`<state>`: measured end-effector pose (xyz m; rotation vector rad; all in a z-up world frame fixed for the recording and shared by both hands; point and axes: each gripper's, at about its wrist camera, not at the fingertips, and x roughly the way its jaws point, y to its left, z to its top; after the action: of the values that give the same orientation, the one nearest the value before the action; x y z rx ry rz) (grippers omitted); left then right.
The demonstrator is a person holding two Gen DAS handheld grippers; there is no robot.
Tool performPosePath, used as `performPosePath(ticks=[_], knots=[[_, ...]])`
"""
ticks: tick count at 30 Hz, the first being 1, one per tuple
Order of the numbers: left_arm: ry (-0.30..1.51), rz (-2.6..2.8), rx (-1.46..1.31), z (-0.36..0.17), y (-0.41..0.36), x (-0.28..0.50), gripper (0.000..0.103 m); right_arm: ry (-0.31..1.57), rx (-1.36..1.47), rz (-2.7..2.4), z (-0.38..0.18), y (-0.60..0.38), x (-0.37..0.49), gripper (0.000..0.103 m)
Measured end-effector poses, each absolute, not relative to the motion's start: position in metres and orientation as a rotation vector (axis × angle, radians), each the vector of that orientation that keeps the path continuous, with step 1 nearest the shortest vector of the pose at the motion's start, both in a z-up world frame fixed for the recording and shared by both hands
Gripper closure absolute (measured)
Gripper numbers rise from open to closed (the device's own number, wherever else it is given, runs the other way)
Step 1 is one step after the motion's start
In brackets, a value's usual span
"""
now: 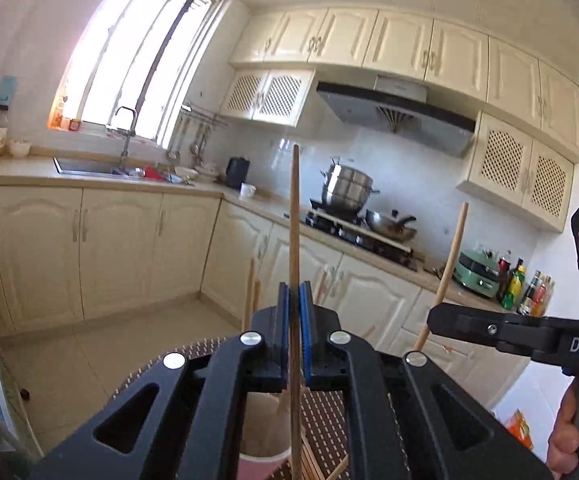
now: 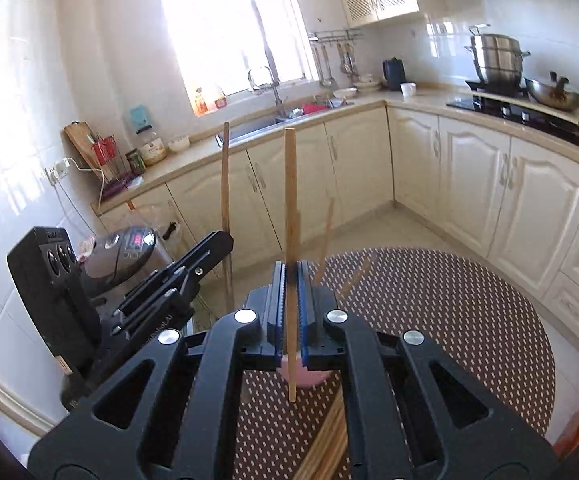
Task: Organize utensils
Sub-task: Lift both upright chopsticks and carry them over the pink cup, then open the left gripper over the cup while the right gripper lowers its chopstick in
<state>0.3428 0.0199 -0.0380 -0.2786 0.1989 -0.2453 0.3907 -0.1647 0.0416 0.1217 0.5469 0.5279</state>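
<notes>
A: Quick pass. Kitchen, round perforated mat (image 2: 449, 320) on the table. What's on it?

B: A pink cup (image 1: 265, 432) right below the grippers, and loose chopsticks (image 2: 329, 436) lying in a bundle beside it.

A: Step?

B: Looks like the carry to the cup. Left gripper (image 1: 294, 320) clamped tight on one chopstick (image 1: 295, 220), held upright above the cup. Right gripper (image 2: 290, 300) pinched shut on another chopstick (image 2: 290, 200), also upright, lower tip over the pink cup.

A: Next?

B: I'd say line each tip over the cup mouth, lower, then let go. The two sticks are close together, so they could knock.

A: Look of them?

B: Plain pale wood, thin, straight, square-cut top ends.
</notes>
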Motion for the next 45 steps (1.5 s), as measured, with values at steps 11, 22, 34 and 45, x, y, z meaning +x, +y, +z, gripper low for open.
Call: performPosePath(ticks=[11, 22, 34, 45], knots=[[0.082, -0.125, -0.244, -0.038, 0.03, 0.373, 0.098, 0.499, 0.103, 0.542, 0.055, -0.143, 0.417, 0.097], [0.137, -0.121, -0.197, -0.064, 0.024, 0.381, 0.097, 0.549, 0.11, 0.546, 0.028, -0.136, 0.434, 0.097], [0.193, -0.142, -0.169, -0.073, 0.024, 0.363, 0.096, 0.586, 0.146, 0.521, 0.002, -0.137, 0.434, 0.097], [0.227, -0.123, -0.13, -0.068, 0.026, 0.345, 0.069, 0.603, 0.181, 0.495, -0.014, -0.14, 0.427, 0.097]])
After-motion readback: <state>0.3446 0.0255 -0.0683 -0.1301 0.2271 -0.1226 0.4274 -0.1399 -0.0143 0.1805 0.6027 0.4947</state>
